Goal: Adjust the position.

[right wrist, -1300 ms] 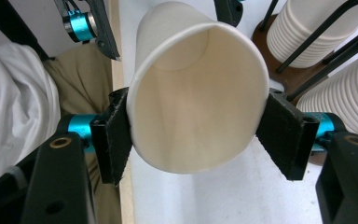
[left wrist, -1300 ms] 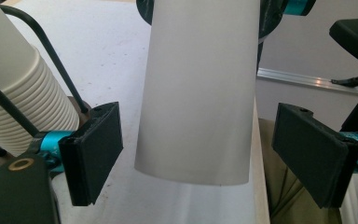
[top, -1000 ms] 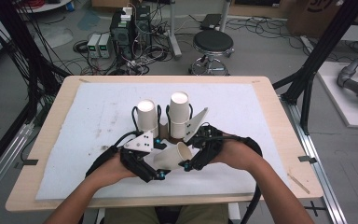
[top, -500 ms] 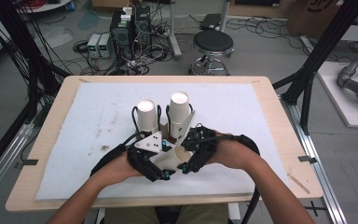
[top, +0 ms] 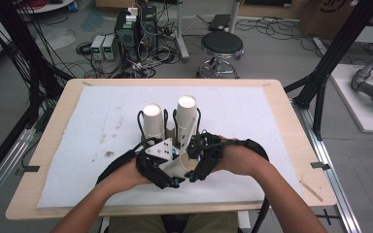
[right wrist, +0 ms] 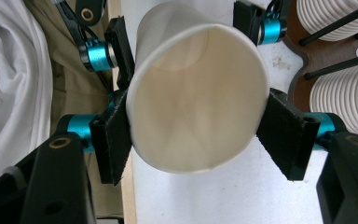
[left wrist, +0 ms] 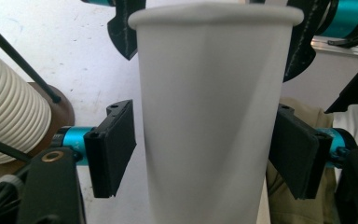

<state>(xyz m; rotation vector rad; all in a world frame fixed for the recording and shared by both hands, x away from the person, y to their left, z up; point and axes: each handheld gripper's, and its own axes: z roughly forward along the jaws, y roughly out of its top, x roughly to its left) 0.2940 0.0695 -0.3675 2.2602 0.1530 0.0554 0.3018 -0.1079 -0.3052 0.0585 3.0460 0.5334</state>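
A white paper cup (top: 182, 167) lies level between my two hands, just above the white mat near the table's front. My right gripper (top: 190, 166) is shut on it: in the right gripper view both pads (right wrist: 114, 135) press the cup (right wrist: 196, 98) just behind its open rim. My left gripper (top: 176, 174) reaches in from the cup's base end. Its jaws have just been closing around the cup (left wrist: 209, 121), and its pads (left wrist: 112, 149) stand at the wall with a thin gap on one side. Neither pad dents the cup.
Two tall stacks of white cups (top: 154, 121) (top: 186, 114) stand in a black wire holder on a brown base (right wrist: 303, 65), right behind my hands. The table's front edge (top: 175, 208) is close below them. A stool (top: 222, 46) and electronics (top: 136, 24) sit on the floor beyond.
The left gripper has drawn in toward the right one and its jaws have narrowed around the cup. The right gripper has kept its hold on the cup and barely shifted.
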